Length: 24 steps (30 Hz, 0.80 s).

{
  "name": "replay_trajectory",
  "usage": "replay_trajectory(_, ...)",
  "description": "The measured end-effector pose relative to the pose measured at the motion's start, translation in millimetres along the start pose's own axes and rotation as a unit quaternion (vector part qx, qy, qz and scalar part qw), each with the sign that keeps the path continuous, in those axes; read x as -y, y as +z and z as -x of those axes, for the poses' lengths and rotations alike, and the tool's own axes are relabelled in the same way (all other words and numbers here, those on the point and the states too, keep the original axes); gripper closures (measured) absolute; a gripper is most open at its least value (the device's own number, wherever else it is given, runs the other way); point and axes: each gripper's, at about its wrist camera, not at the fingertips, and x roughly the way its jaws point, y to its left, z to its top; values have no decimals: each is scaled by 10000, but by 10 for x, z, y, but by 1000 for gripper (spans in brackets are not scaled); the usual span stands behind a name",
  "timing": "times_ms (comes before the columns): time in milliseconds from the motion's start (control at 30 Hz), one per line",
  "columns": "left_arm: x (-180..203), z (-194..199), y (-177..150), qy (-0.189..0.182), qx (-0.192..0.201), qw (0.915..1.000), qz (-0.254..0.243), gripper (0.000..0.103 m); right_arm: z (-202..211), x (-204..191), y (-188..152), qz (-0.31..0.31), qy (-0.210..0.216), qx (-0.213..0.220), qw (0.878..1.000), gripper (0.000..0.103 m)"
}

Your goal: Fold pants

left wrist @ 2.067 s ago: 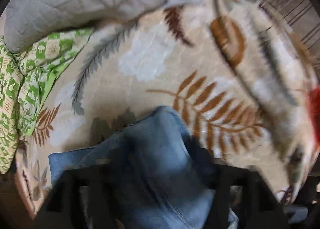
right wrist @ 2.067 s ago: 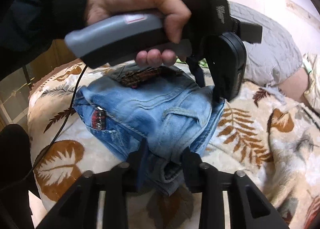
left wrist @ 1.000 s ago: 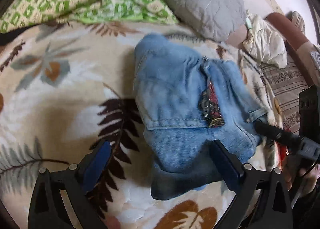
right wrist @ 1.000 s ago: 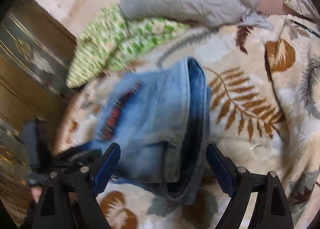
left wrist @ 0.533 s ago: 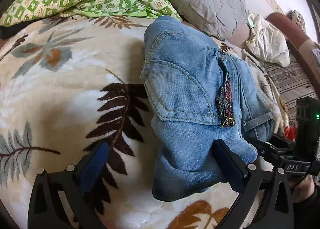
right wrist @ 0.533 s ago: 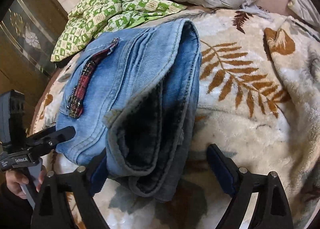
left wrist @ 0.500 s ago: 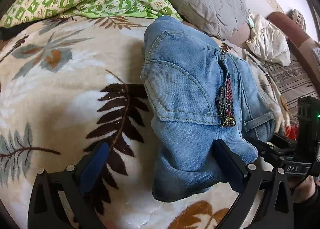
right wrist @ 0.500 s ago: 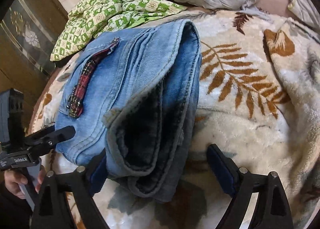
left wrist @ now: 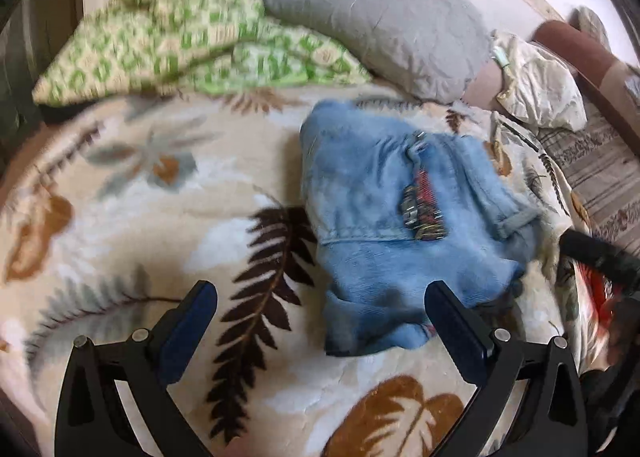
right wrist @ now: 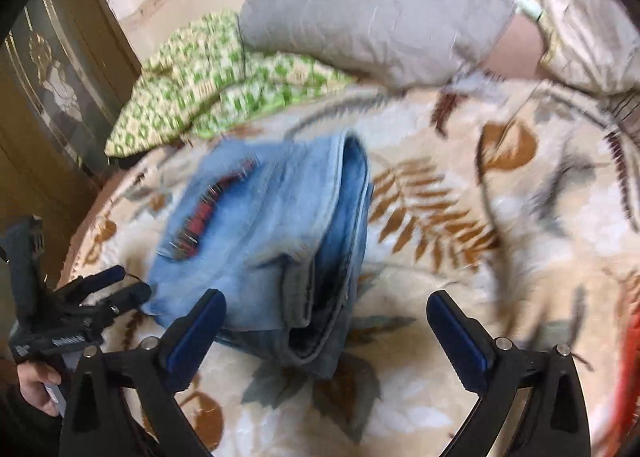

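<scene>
Ahead of the wide-spread left hand-held gripper (left wrist: pixel 320 325) and the opening, empty right hand-held gripper (right wrist: pixel 326 331), on the bed (left wrist: pixel 132 225): folded jeans (left wrist: pixel 400 217), likely soft, thick, fairly heavy, non-slippery, best pinched at the layered near hem.

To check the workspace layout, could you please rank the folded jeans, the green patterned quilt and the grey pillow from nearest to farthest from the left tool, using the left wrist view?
1. Folded jeans: just ahead of the left tool, right of centre.
2. Green patterned quilt: far left.
3. Grey pillow: at the back, overlapping the quilt's right end.
</scene>
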Motion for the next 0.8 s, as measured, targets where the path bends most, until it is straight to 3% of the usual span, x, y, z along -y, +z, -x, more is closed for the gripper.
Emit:
replay_trajectory(233, 269, 769, 65, 207, 785, 9965, -180, 0, 1002, -231, 26, 93, -667, 977, 9929, 0)
replay_trajectory(467, 472, 1423, 0, 274, 1378, 9899, -207, 0, 1666, -363, -147, -31, -1038, 1412, 9845, 0)
replay_trajectory(800, 720, 1692, -293, 480, 1550, 9861, -354, 0, 1854, -470, -573, -4, -1424, 1445, 9792, 0)
